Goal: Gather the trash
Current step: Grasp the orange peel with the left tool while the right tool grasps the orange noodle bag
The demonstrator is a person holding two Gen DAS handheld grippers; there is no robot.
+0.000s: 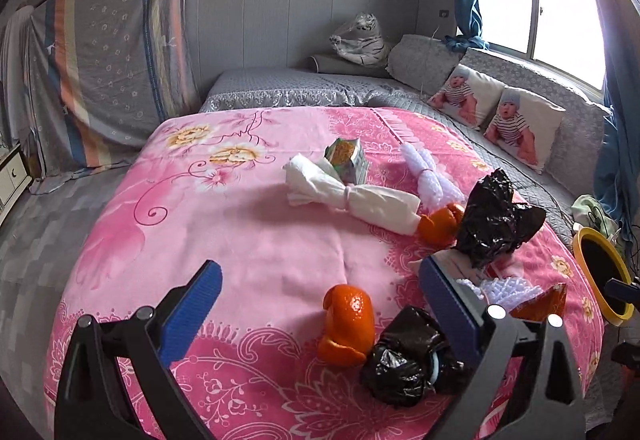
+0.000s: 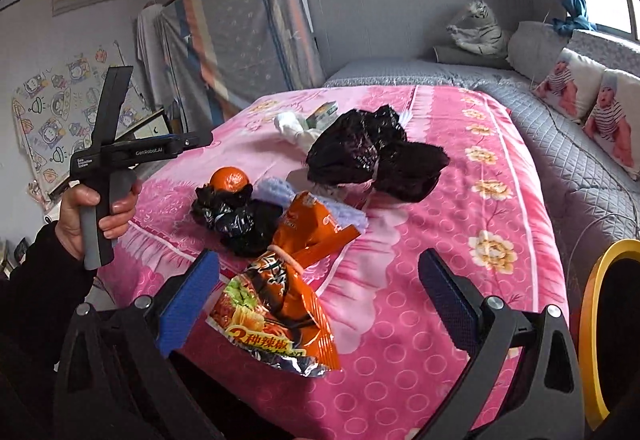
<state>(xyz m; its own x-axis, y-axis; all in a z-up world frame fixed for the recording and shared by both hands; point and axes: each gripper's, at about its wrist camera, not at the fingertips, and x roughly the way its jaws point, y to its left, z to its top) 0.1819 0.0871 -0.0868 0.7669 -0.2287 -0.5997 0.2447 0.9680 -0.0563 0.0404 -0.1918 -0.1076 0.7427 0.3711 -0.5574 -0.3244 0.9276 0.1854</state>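
Left wrist view: left gripper was spread wide, nothing between its blue pads, hovering over the pink blanket. Trash was scattered on the blanket: near orange peel touching a small crumpled black bag just beside the right finger; a bigger black bag farther back with a second orange peel against it; a white tied bundle mid-blanket, a green-orange carton behind it, a pale lilac foam net to its right. Yellow-rimmed bin sat off the blanket's right edge. Right wrist view: right gripper also released, jaws wide apart, empty. Orange noodle wrapper lay at the blanket's near edge, just beside the left finger, not gripped. Behind it were the small black bag with the peel on its far side, and the big black bag farther back. A person's hand in a black sleeve held the left gripper's handle at the left, above the blanket's edge. Bin rim was at the right edge.
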